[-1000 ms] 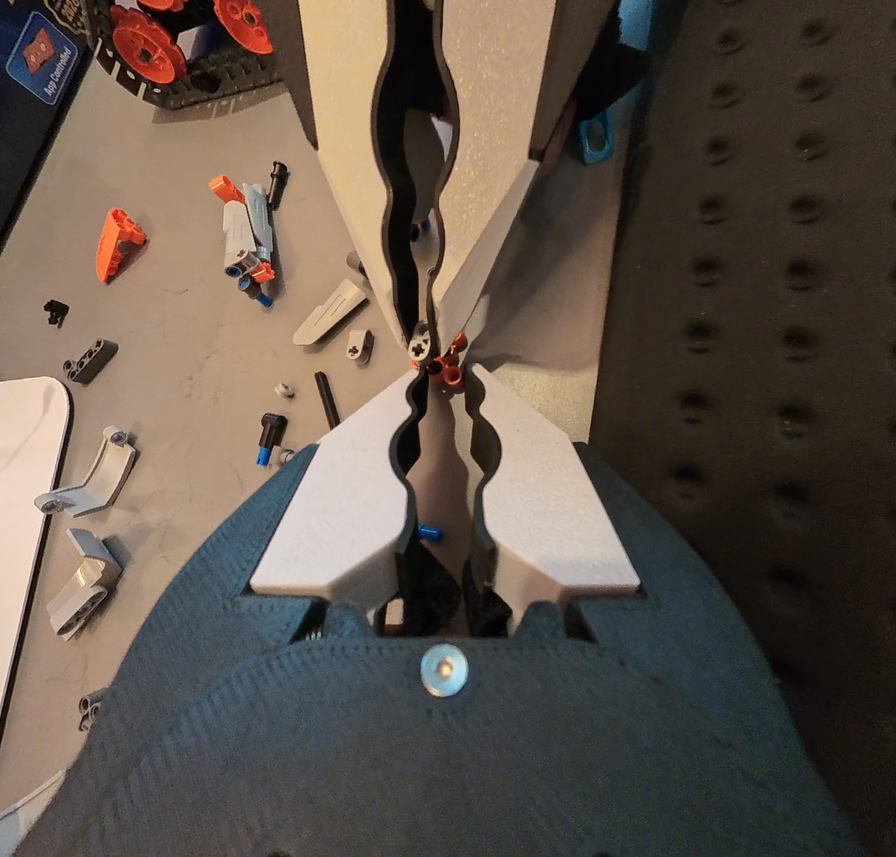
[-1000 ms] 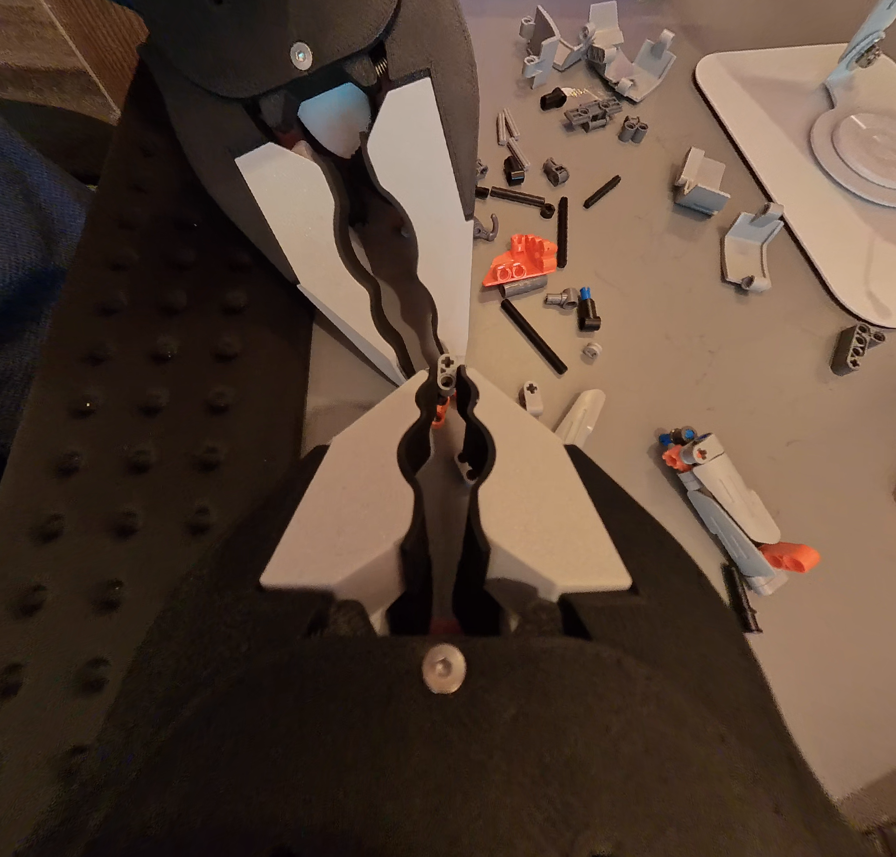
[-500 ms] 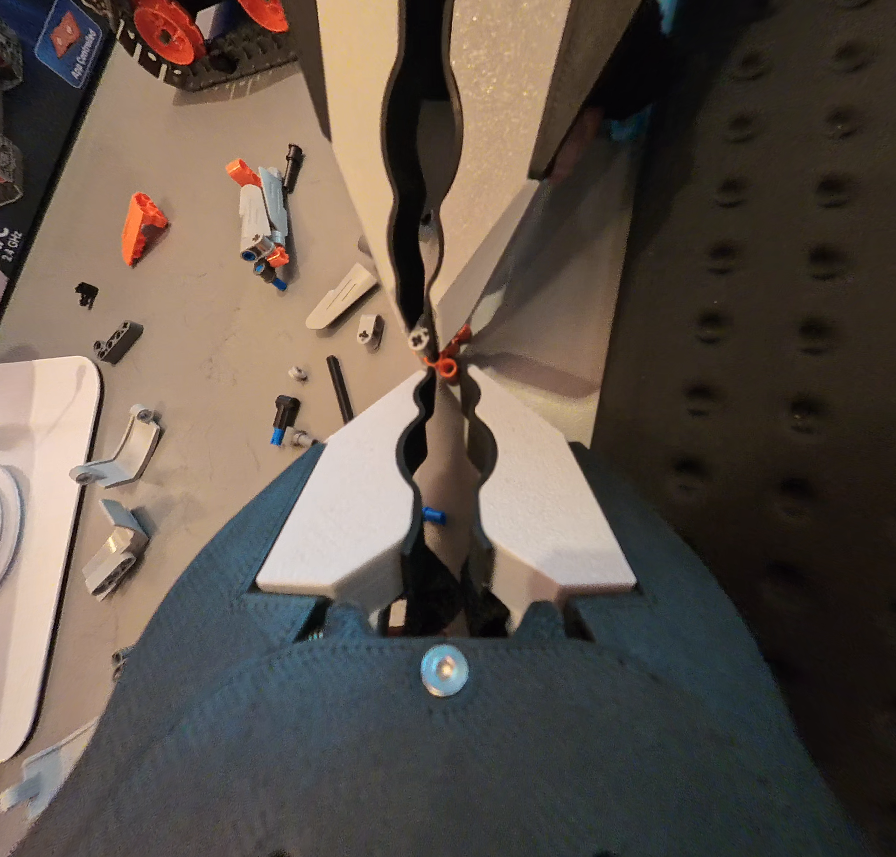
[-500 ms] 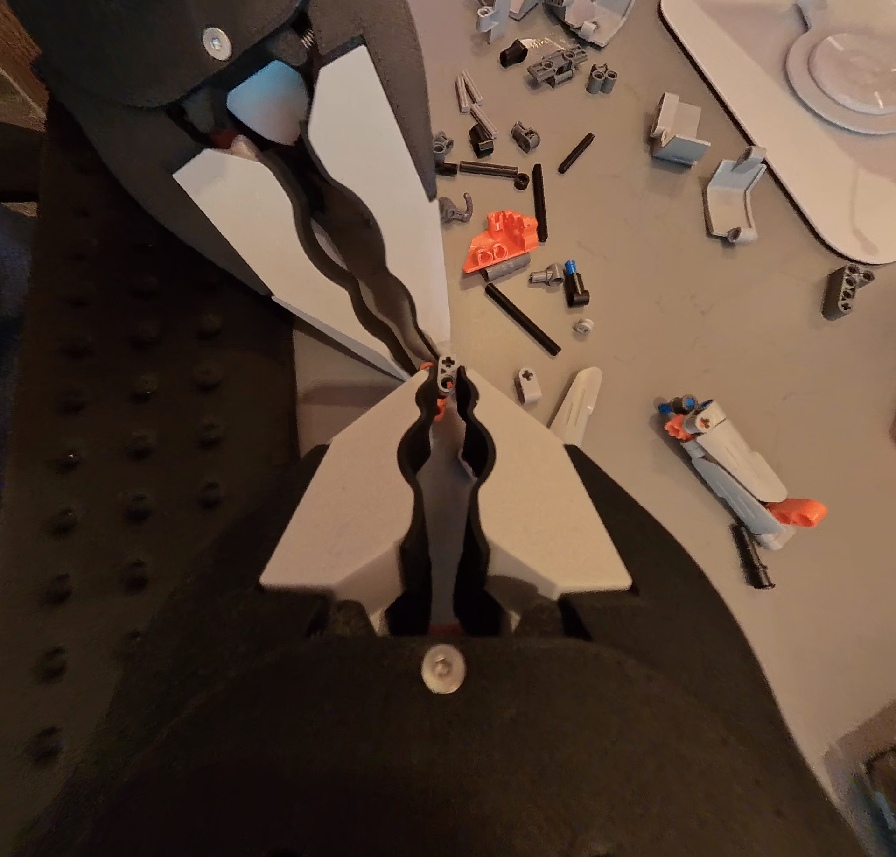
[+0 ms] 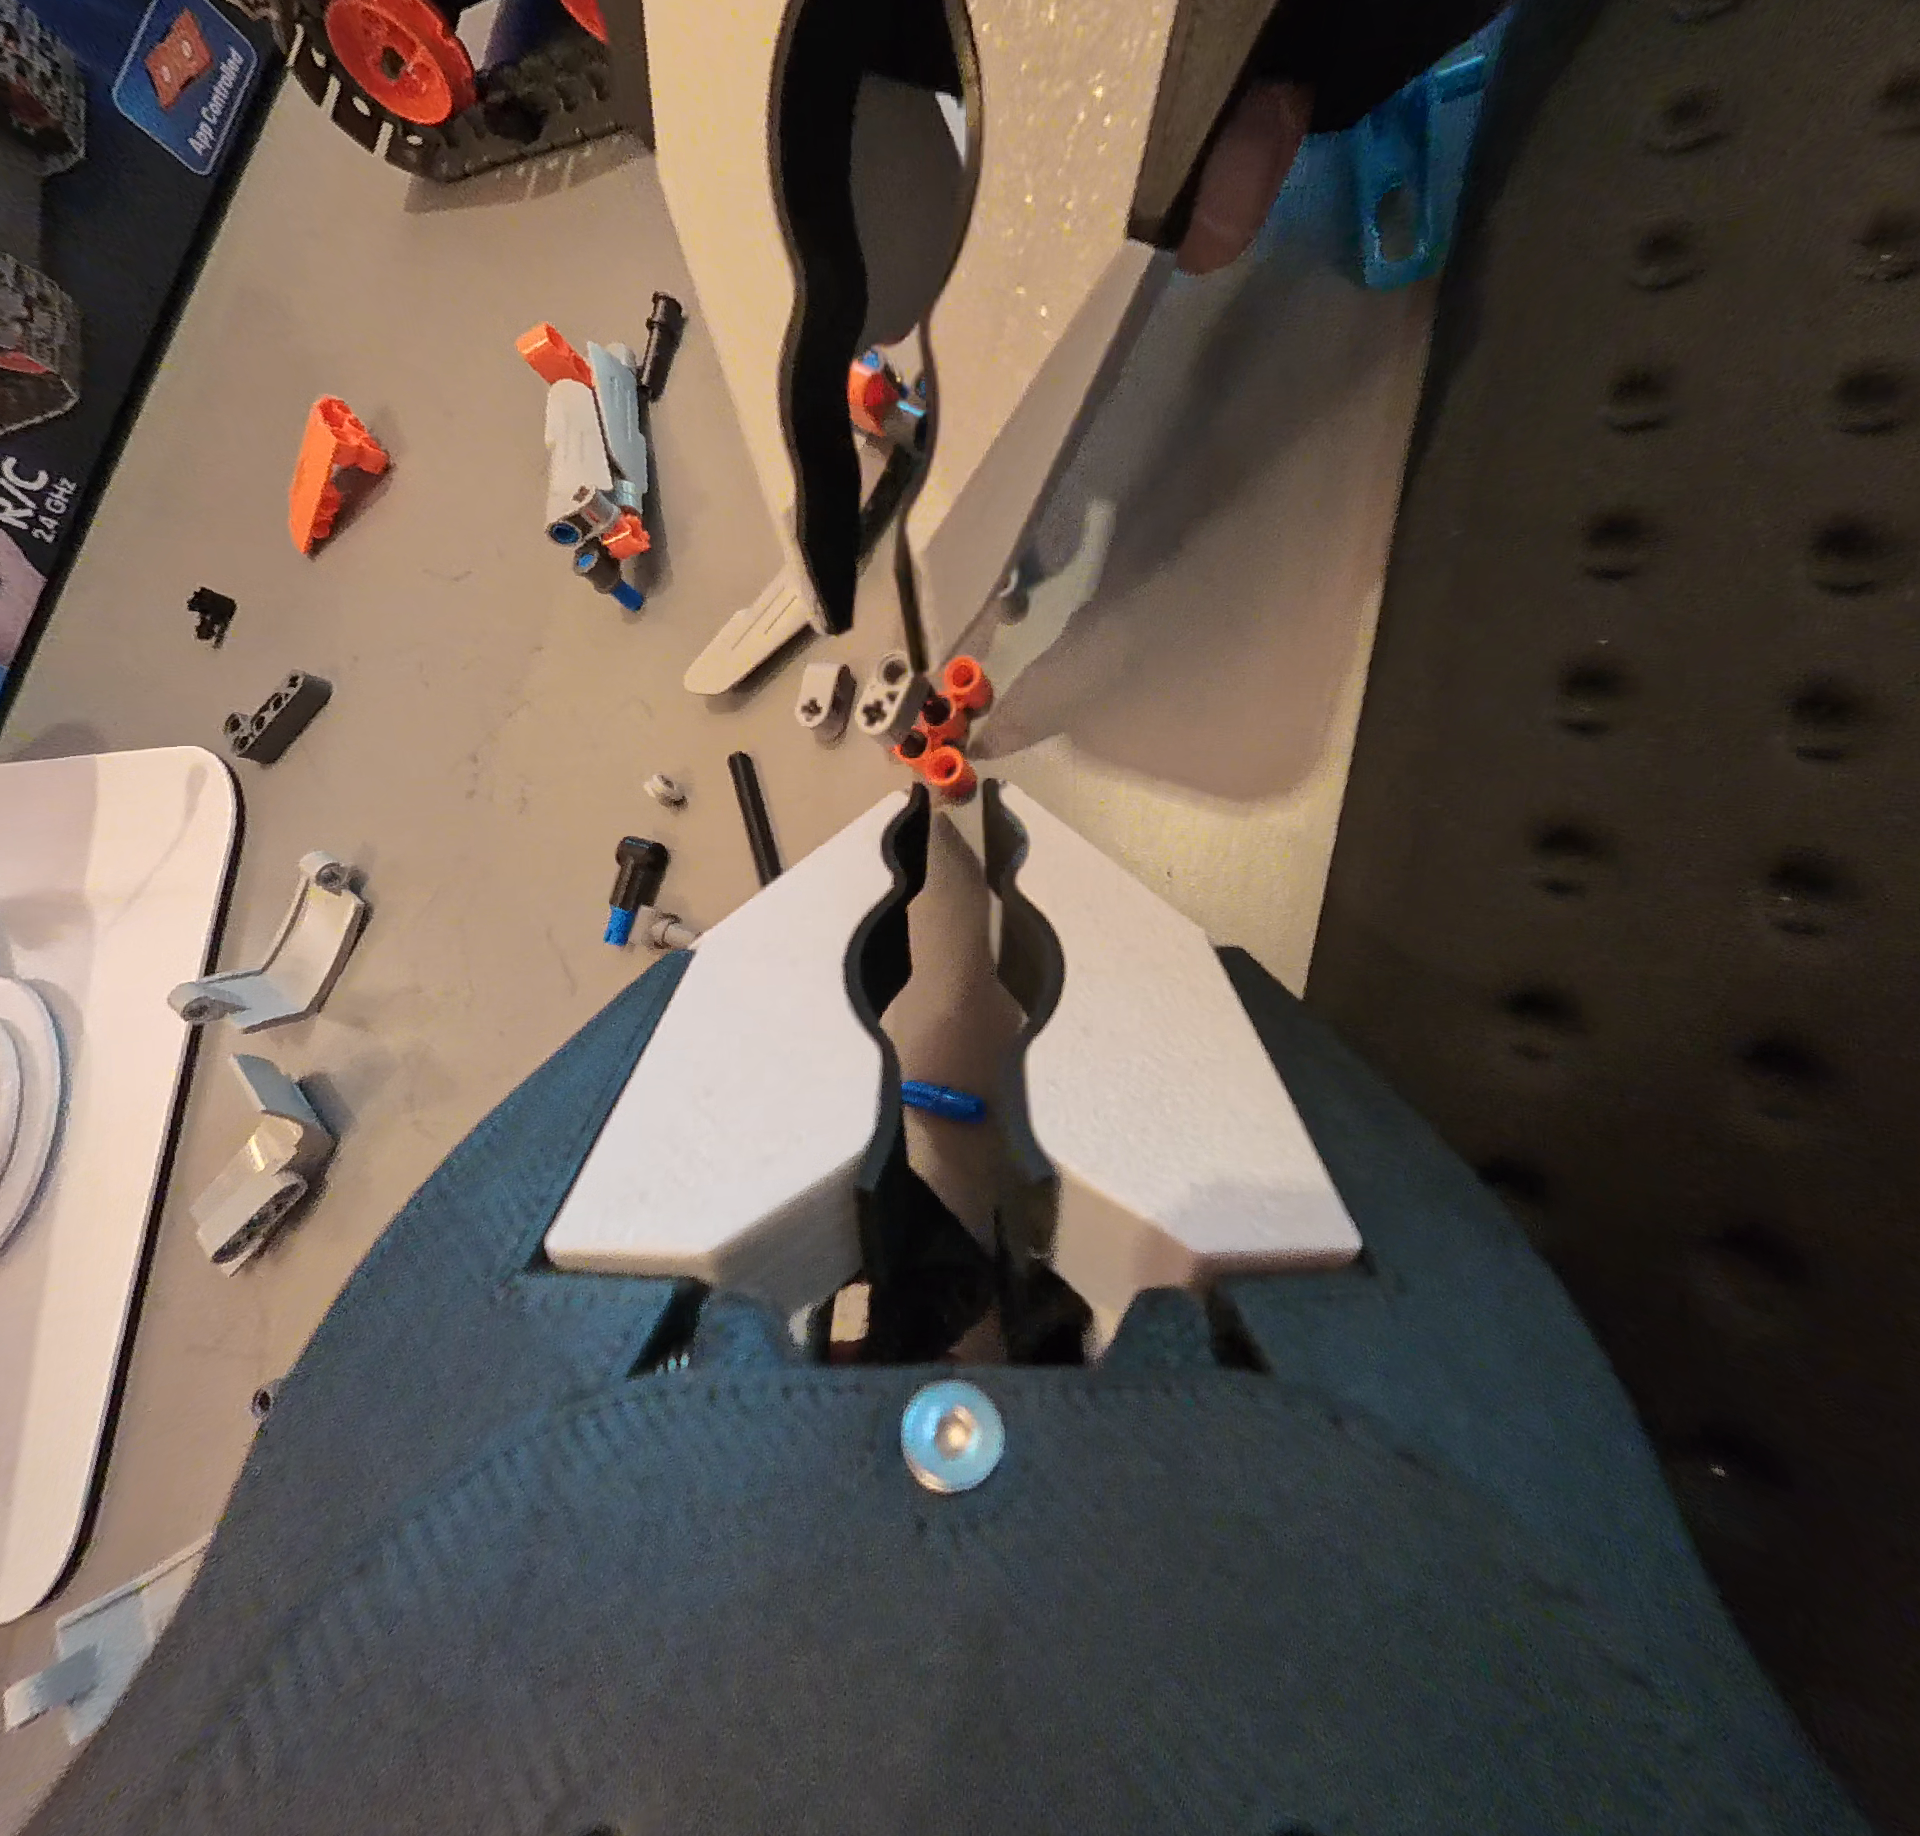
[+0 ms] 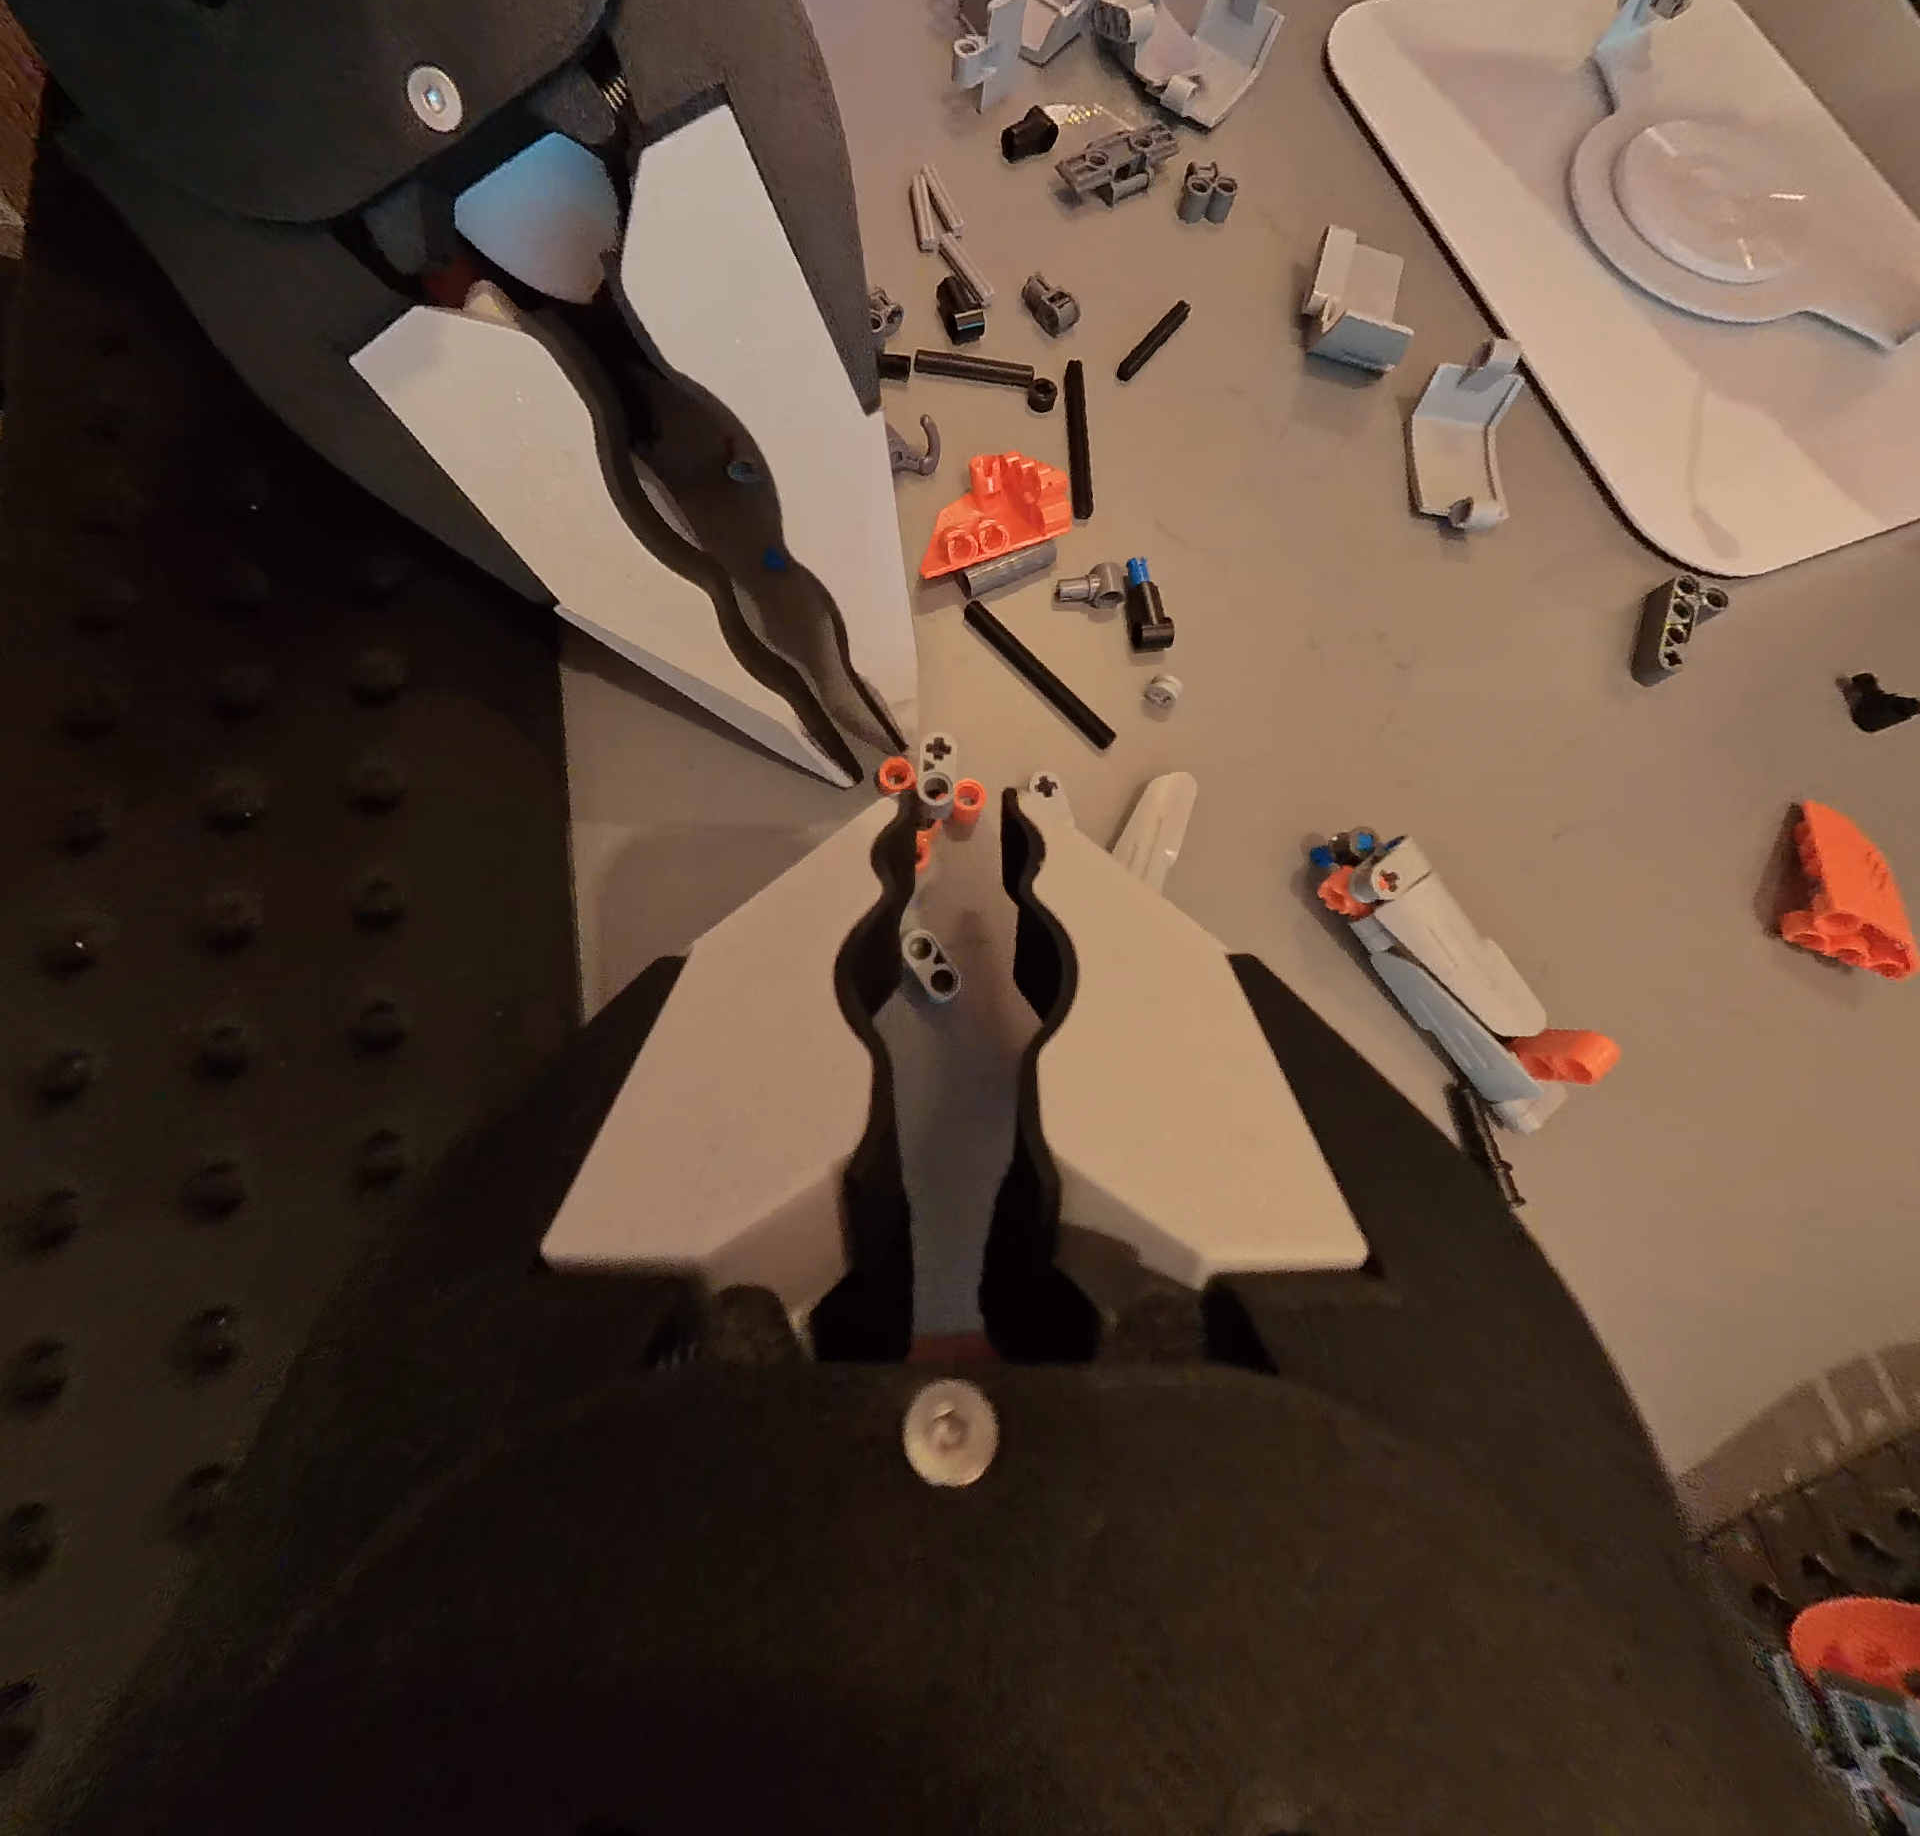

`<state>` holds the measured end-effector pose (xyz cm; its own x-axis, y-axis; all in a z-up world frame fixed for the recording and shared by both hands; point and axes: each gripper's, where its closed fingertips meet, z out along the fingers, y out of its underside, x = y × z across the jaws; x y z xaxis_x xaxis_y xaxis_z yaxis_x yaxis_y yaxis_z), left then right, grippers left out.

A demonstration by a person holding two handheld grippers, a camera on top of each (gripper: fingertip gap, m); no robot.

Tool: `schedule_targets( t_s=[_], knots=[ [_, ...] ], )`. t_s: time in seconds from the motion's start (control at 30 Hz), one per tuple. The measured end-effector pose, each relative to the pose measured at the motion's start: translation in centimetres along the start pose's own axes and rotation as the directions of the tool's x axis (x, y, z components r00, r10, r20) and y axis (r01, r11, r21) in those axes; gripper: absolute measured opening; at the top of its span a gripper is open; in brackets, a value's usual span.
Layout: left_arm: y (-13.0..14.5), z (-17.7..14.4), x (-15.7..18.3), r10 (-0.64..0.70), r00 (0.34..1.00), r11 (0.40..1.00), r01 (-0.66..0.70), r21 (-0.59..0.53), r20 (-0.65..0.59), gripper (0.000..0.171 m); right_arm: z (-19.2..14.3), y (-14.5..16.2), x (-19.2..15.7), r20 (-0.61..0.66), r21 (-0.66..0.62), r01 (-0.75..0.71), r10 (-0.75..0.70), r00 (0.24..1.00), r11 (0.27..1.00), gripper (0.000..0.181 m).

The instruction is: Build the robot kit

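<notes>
Scattered building parts (image 6: 1039, 674) crowding the grey tabletop (image 6: 1299, 747)

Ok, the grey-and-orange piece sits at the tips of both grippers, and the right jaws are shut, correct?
No: the right wrist view shows the right gripper with its jaws open. The grey-and-orange piece does sit at its tips and the left gripper tips.

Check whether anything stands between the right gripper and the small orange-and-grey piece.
Nothing visible does. The orange-and-grey piece sits at the tip of the right gripper; the left gripper points at it from the opposite side.
</notes>
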<state>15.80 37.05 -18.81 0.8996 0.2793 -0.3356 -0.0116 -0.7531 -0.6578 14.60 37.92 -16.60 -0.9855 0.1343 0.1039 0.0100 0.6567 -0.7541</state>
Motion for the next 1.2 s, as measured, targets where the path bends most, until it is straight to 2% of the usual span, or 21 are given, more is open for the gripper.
schedule_targets(
  t_s=[0.17,0.63,0.73,0.87,1.0,1.1,1.2],
  knots=[
    [-0.3,0.3,0.2,0.006,1.0,1.0,-0.006,0.002,-0.016,0.005,0.6,0.3,-0.3,0.015,-0.031,0.006,-0.005,1.0,0.999,0.006],
    [-0.6,0.6,0.2,0.037,0.999,0.999,-0.037,0.006,0.0,0.004,0.5,0.7,-0.3,-0.008,-0.079,0.039,-0.04,0.999,0.996,0.005],
    [-0.5,0.3,-0.5,0.034,0.999,0.999,-0.034,0.004,0.006,0.02,0.5,0.7,-0.4,0.006,-0.054,0.043,-0.042,0.999,0.998,0.005],
    [-0.8,0.1,-0.7,0.083,0.994,0.996,-0.081,0.023,-0.071,0.039,0.4,0.6,-0.5,0.025,-0.043,0.09,-0.089,0.996,0.995,0.005],
    [-1.0,0.7,-0.4,0.123,0.983,0.992,-0.12,0.027,-0.137,0.03,0.5,0.5,-0.6,0.064,-0.019,0.125,-0.124,0.99,0.992,0.005],
    [-1.1,1.0,-0.1,0.094,0.978,0.996,-0.09,0.028,-0.185,0.022,0.4,0.6,-0.7,0.083,-0.001,0.147,-0.146,0.986,0.989,0.005],
    [-1.1,1.0,0.0,0.074,0.976,0.997,-0.068,0.038,-0.206,0.022,0.4,0.6,-0.7,0.102,0.002,0.144,-0.143,0.984,0.99,0.005]
  ],
)
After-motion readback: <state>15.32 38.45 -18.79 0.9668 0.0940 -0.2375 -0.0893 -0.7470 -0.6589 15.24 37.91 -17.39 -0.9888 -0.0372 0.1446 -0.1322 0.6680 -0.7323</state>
